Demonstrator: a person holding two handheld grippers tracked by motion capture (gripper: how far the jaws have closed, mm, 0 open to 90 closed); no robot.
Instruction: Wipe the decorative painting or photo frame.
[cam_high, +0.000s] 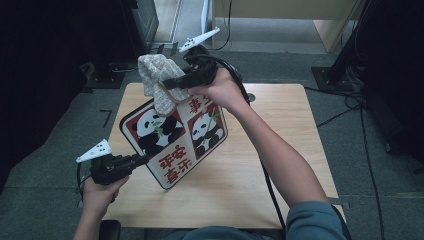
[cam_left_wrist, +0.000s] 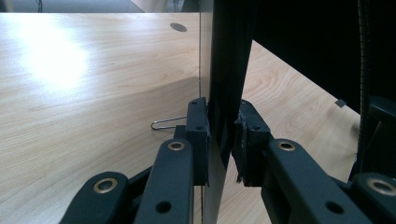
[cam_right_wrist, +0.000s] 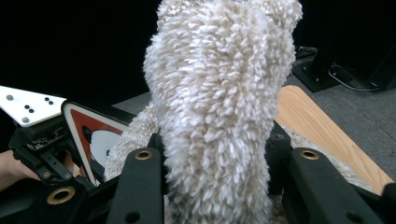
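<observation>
A square panda board (cam_high: 172, 137) with red panels and red characters is held tilted above the wooden table (cam_high: 280, 150). My left gripper (cam_high: 144, 160), at the lower left, is shut on the board's left edge. In the left gripper view its jaws clamp the thin dark board (cam_left_wrist: 224, 70) edge-on, with the left gripper (cam_left_wrist: 223, 140) pads tight against both faces. A fluffy cream cloth (cam_high: 159, 80) rests against the board's upper corner, and my right gripper (cam_high: 167, 84) is shut on it. In the right gripper view the cloth (cam_right_wrist: 219, 93) bulges between the right gripper (cam_right_wrist: 215, 154) jaws, with the board (cam_right_wrist: 93, 135) behind.
A bent metal wire (cam_left_wrist: 166, 123) lies on the table under the board. A round cable hole (cam_high: 250, 96) sits near the table's far edge. Cables (cam_high: 350, 100) and dark equipment stands are on the grey floor around the table.
</observation>
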